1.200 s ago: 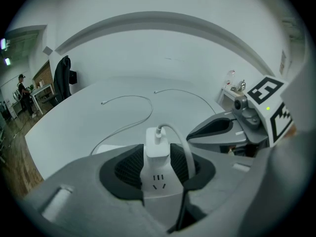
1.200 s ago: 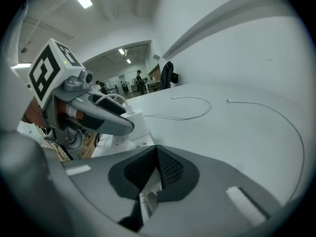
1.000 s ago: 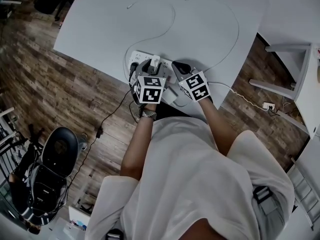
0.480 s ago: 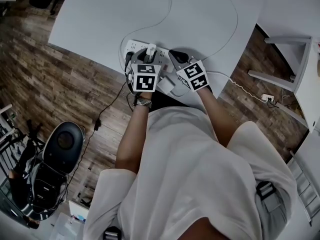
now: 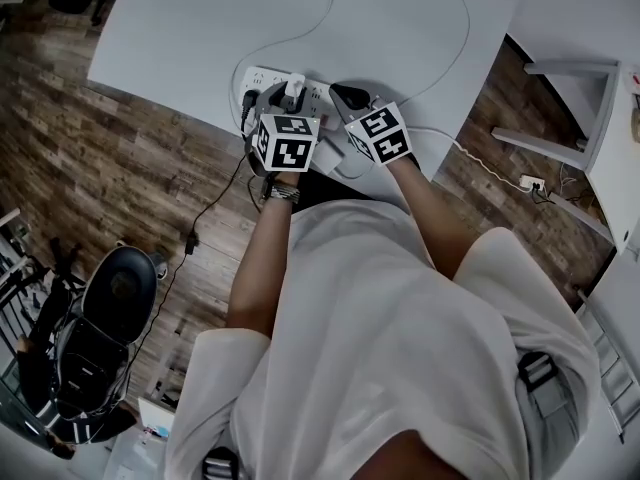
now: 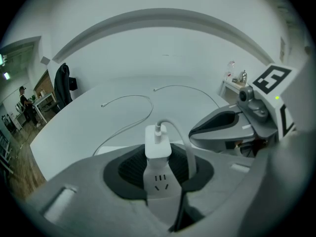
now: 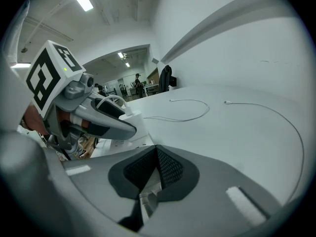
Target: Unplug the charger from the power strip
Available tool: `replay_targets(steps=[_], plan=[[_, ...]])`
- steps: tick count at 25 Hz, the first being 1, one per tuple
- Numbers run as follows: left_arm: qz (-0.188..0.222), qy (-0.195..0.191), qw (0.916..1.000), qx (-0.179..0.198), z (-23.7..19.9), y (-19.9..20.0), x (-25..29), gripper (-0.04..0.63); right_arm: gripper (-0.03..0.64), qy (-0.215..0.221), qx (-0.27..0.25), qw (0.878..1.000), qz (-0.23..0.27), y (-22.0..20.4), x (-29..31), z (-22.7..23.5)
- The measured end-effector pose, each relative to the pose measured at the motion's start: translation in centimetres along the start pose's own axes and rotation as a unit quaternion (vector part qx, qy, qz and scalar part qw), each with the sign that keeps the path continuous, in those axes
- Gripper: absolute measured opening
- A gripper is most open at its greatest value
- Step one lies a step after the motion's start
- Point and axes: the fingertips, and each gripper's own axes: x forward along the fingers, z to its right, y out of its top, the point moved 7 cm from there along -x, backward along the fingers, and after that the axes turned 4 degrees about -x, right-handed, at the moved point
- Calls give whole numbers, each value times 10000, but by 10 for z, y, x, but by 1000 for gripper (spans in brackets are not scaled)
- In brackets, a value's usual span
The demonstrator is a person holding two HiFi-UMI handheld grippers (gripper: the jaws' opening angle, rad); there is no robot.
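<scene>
Your left gripper [image 6: 159,157] has its jaws on either side of the white charger [image 6: 158,141]. They have just been closing, and the dark pads [image 6: 129,168] now pinch the charger's body from left and right. The charger stands upright in the white power strip [image 6: 159,184], plugged into the socket just beyond a free one that shows between the jaws. A white cable [image 6: 180,132] leaves the top of the charger, curves over to the right and drops down beside it. In the head view the power strip [image 5: 262,76] lies at the near edge of the white table [image 5: 400,28], straight in front of you, with the wooden floor [image 5: 120,168] on the left. Your right gripper [image 7: 155,151] sits just to the right of the left one, at the right end of the strip, pointing down toward the table. Its jaws are pressed together at the tips. Something white shows through the gap lower down, but you cannot tell what it is or whether it is gripped. Farther out on the table lie two loose white cords, one curling on the left [image 6: 129,98] and one sweeping across to the right [image 6: 185,87], well apart from both grippers.
</scene>
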Motion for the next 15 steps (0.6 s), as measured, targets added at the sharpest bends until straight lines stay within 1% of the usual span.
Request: replay_targets(steps=[3, 6, 8, 15], plan=[[69, -176, 9992, -354, -4, -1, 1, 138, 2, -14, 23, 10000, 1, 0, 0, 0], [37, -314, 9970, -703, -7, -1, -1, 138, 2, 2, 52, 10000, 38, -1, 0, -1], [28, -336, 9964, -778, -7, -1, -2, 140, 2, -4, 83, 9999, 75, -2, 0, 0], [75, -369, 9959, -824, 4, -1, -3, 139, 2, -33, 117, 9999, 119, -8, -10, 3]])
